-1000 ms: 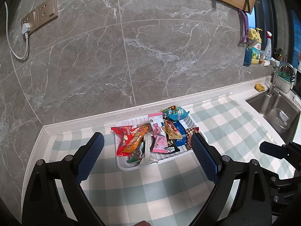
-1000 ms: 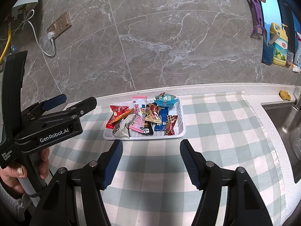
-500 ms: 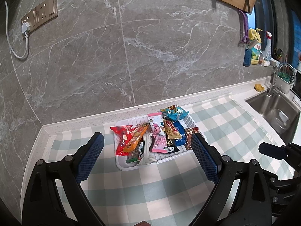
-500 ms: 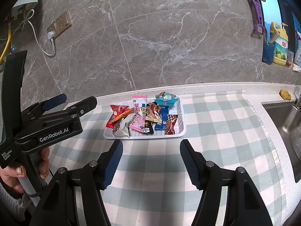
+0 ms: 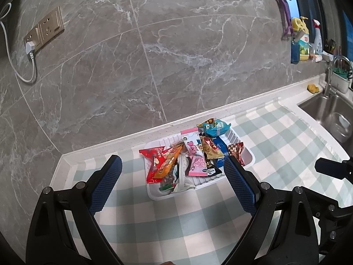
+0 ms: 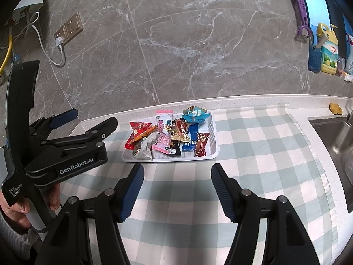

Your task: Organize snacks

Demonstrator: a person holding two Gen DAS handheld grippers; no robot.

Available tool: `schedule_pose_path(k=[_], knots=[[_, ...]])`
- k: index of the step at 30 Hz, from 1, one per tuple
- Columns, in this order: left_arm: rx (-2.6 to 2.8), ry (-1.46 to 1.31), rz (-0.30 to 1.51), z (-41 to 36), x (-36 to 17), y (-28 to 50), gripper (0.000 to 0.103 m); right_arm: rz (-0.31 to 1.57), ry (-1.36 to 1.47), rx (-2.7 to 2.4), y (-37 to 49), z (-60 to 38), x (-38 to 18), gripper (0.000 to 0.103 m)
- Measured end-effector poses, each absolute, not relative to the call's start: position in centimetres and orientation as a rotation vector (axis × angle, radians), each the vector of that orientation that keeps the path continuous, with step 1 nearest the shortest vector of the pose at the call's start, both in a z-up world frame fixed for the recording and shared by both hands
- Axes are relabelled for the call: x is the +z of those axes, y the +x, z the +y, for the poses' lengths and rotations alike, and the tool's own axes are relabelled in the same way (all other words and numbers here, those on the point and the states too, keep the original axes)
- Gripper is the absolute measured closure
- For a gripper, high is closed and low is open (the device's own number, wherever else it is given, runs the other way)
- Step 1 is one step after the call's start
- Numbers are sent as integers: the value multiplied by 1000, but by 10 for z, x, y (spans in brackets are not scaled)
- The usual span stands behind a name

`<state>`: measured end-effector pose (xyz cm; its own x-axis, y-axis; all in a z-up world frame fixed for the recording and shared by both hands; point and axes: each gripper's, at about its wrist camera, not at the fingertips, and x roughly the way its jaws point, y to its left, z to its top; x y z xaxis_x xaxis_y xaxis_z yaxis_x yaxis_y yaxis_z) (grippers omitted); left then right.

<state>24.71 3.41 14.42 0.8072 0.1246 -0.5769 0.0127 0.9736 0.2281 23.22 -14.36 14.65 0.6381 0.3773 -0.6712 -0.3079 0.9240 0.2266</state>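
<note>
The snacks (image 5: 189, 154) lie in a loose heap inside a white tray (image 5: 154, 195); the tray stands on the checked cloth (image 5: 198, 220), straight ahead of both claws and near the wall; a blue packet (image 5: 213, 127) sits at the far end of the heap, a red packet (image 5: 154, 161) hangs over the tray's left rim, and a pink packet (image 5: 194, 156) lies in the middle, its long side running away from the claws.

The left claw (image 5: 174, 184) hovers above the near edge of the tray with its jaws spread wide and nothing between them; the tray fills the gap between its fingers. The right claw (image 6: 176, 187) is released too, empty, and stands a little back from the tray, with bare cloth between its fingertips. Seen from the right side, the tray's long axis (image 6: 215, 154) runs across, from left to right; so I judge the left claw is the nearer one, and a forward and downward reach would bring it to the heap, while the right one must travel further.

The cloth covers a pale counter (image 6: 242, 101) below a grey marble wall (image 5: 176, 55); a sink (image 5: 331, 114) is far to the right of the claws; a socket (image 5: 44, 32) with a white cable is up on the left.
</note>
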Motion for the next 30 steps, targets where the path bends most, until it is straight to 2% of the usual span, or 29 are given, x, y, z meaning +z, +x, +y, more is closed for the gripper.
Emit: schedule_pose_path(k=[30], knots=[[56, 191, 649, 40, 140, 249, 9, 804, 114, 382, 231, -142, 141, 37]])
